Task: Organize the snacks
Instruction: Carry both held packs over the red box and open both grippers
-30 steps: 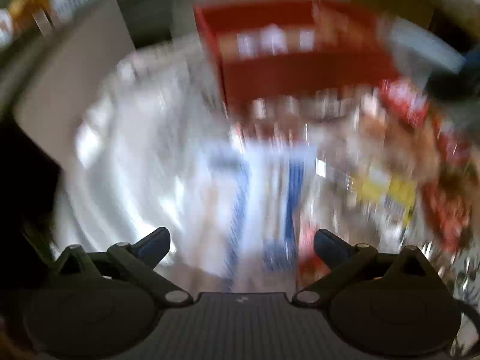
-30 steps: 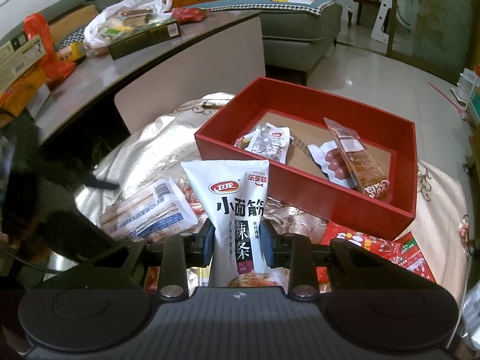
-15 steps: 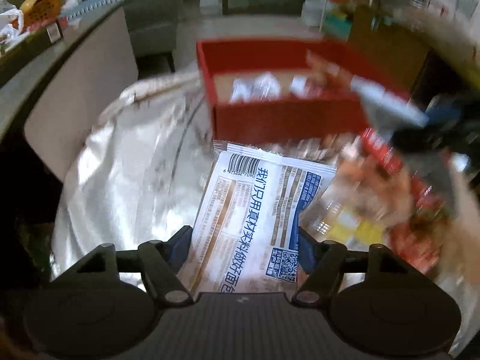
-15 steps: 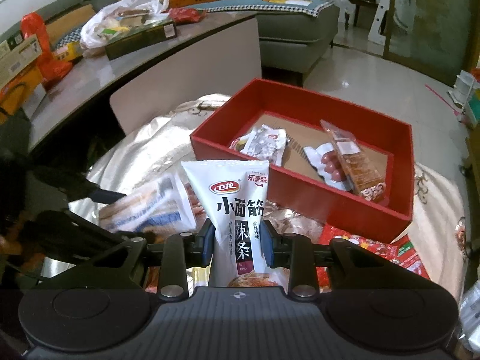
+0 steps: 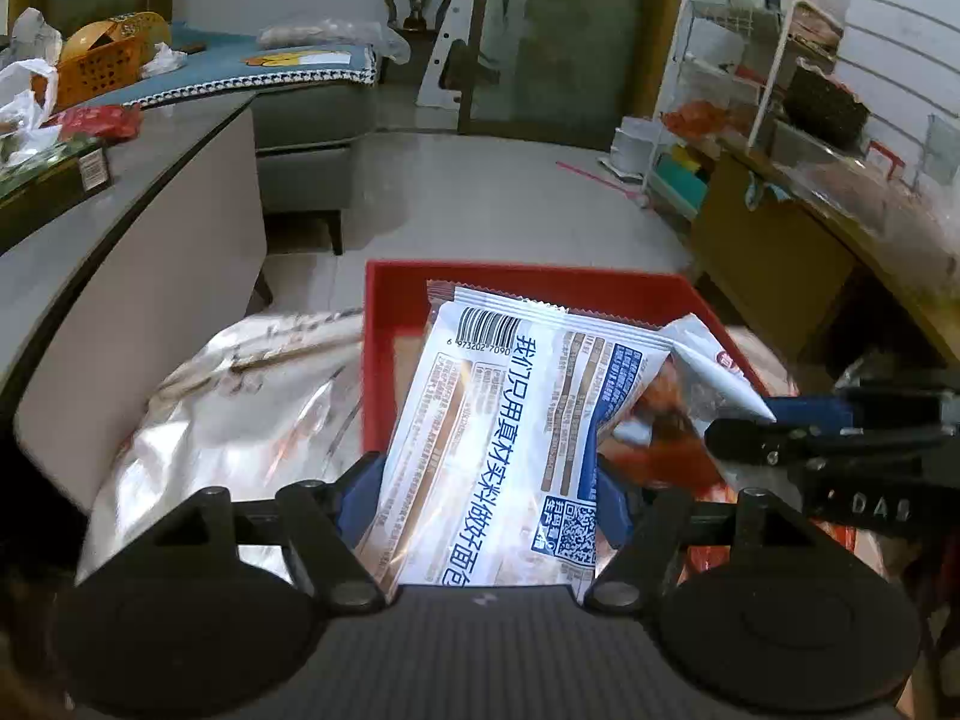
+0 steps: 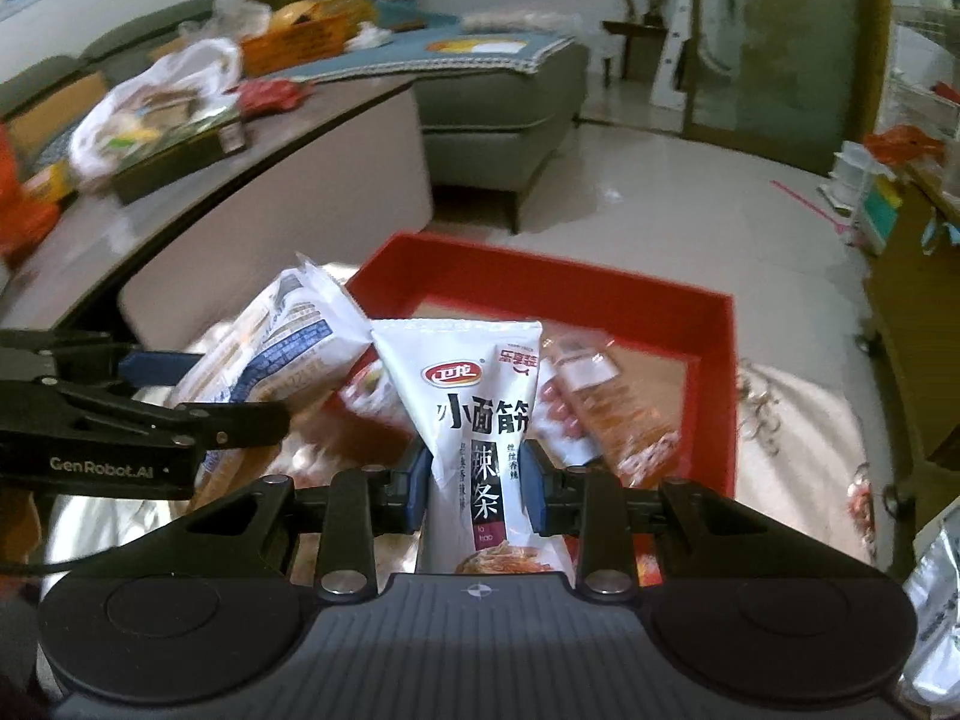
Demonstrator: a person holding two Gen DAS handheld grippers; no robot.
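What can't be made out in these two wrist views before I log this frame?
- Floor of the red box, left wrist view: largely covered by the bread packet shut in the left tongs.
- Snacks already in the box, right wrist view: blurred, partly behind the spicy-strip packet in the right tongs.
- Silver packet, right wrist view: cut off by the edge.

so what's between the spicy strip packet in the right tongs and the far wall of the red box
In the right wrist view, a clear sausage packet lies in the red box beyond the spicy strip packet; past it, bare brown box floor.
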